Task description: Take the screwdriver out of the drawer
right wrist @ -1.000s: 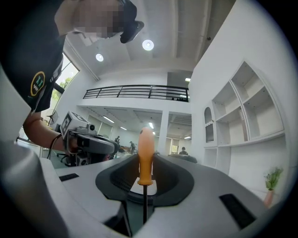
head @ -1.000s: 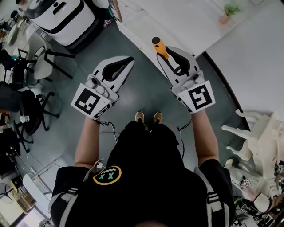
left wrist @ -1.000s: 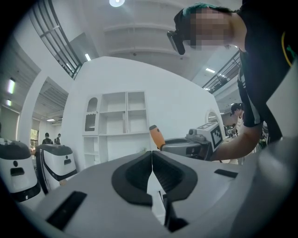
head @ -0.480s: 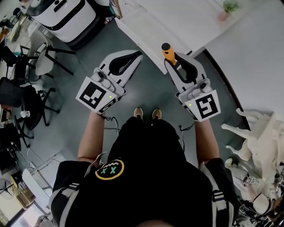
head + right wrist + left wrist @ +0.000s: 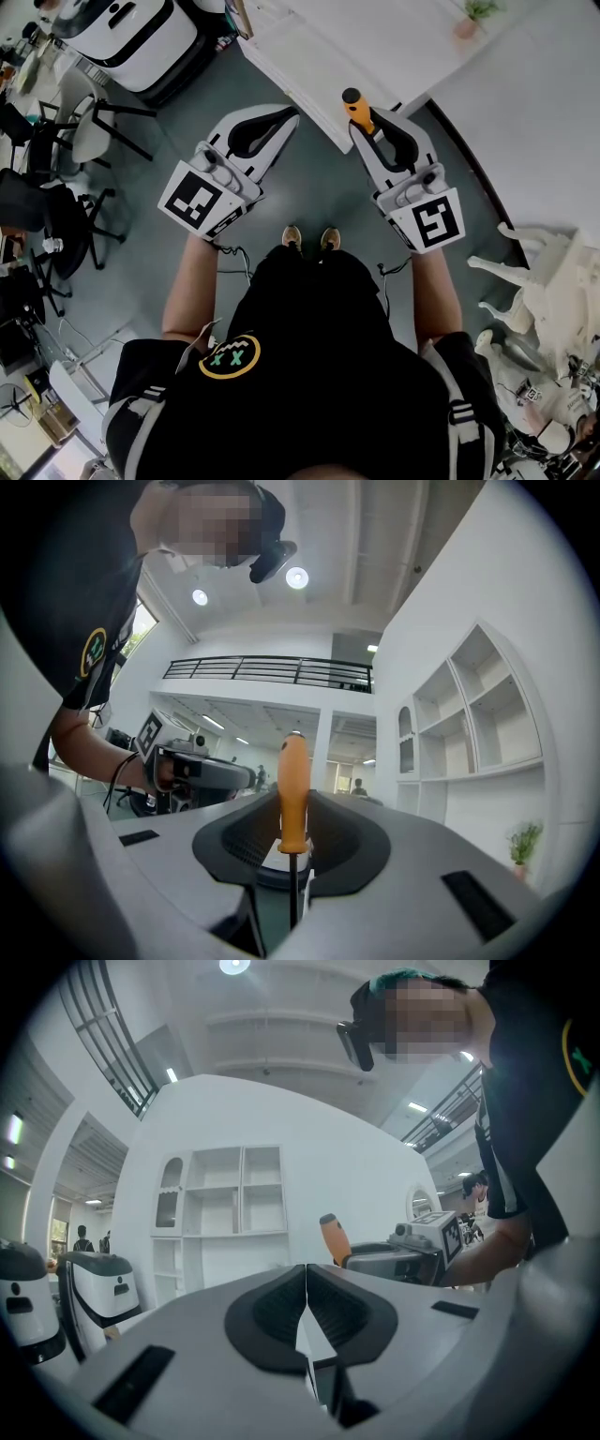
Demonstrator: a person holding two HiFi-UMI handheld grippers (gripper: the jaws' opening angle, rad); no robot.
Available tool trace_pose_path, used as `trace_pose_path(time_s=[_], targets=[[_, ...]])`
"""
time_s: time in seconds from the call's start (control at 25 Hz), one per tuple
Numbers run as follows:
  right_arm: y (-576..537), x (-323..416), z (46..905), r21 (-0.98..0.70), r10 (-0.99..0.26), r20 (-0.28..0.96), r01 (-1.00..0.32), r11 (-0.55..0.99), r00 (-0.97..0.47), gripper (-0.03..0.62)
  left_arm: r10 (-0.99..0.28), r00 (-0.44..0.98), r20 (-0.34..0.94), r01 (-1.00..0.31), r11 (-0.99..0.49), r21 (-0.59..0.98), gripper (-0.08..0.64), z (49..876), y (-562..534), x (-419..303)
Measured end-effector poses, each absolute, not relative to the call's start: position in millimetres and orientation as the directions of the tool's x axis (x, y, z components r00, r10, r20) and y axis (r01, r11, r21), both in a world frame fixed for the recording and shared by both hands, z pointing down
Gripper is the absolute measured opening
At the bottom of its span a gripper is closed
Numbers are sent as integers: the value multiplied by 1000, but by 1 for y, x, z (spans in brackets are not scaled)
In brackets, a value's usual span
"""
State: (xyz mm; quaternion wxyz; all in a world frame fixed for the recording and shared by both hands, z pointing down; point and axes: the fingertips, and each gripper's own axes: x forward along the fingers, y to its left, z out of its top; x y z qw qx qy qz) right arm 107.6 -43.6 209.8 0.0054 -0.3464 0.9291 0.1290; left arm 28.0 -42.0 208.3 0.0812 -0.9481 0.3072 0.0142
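Clamping the screwdriver (image 5: 293, 789) between its pads, the right gripper (image 5: 372, 118) holds the tool with the orange handle poking out past the jaw tips and the thin metal shank running back toward the gripper's body. In the head view the handle shows against the near edge of the white counter (image 5: 375, 47), which carries a small potted plant (image 5: 473, 17) at its far right. The left gripper (image 5: 287, 117) hangs level well to the left, over the grey floor (image 5: 309, 187), its jaws pressed together on nothing
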Motion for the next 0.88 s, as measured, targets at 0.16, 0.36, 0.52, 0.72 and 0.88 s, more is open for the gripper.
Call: trace_pose_path(time_s=[0.16,0.36,0.52,0.72,0.88], targets=[[-42,104,211,244,-638,-92,-638,730,-765,117,-580,811,-77,-584,-798,-146,20,207,-41,25],[-43,100,210,250,-633,-91,-633,733,-769,117,-578,813,-78,-582,-799,-148,20,207,-43,23],[-43,98,209,256,-633,-92,-632,732,-769,117,-578,812,-79,-583,-799,-149,20,206,-43,21],[-44,98,208,259,-632,-100,-633,730,-769,117,-580,811,-78,-584,-798,-148,20,207,-44,21],[-46,98,210,267,-635,-106,-637,723,-766,117,-581,810,-76,-586,-797,-148,20,209,-45,20]])
